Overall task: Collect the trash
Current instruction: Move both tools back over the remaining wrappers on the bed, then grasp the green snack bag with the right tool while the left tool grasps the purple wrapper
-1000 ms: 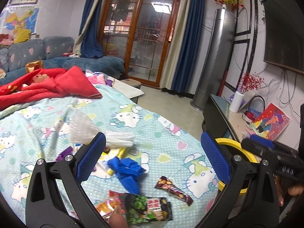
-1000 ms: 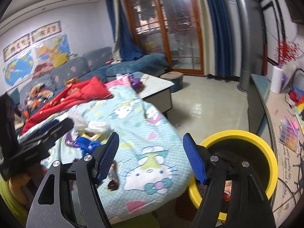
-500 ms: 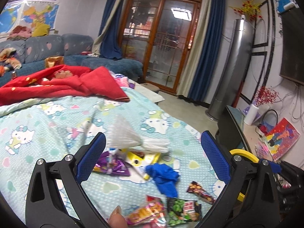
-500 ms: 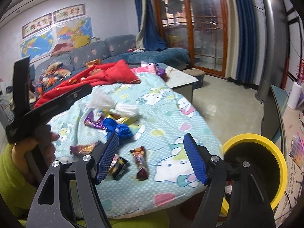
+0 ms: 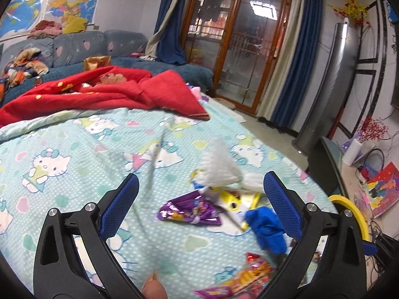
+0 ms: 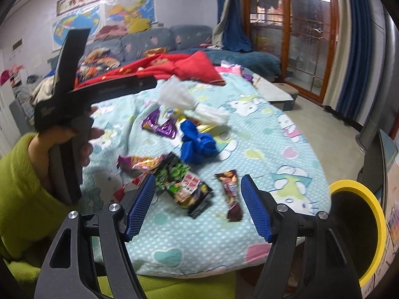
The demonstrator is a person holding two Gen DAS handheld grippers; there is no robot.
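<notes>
Right gripper: jaws spread wide, nothing between the pads; angled down over the litter, likely lining up a pick.
Just ahead of right jaws: dark green-and-red crinkled snack packet lying flat, nearest the left pad; brown narrow candy wrapper lying lengthwise nearer the right pad; both apart from the pads, so either an easy first take.
Further ahead: crumpled blue plastic glove, purple foil wrapper, white pleated paper wad, bunched close together, probably scattered as the pile to clear.
Right of right jaws: round yellow-rimmed black bin below the bed's edge, mouth open, placed close for short drops.
Left gripper: jaws released, empty; purple foil wrapper and blue glove on the bed between and beyond the pads, untouched.
Below left jaws: orange-red foil wrapper, near the lower edge, blurred.
Underneath: pale blue cartoon-cat bedsheet, soft and rumpled, so thin wrappers may need a pinch at a raised edge.
Far beyond: red blanket, pushed back, clear of the litter.
</notes>
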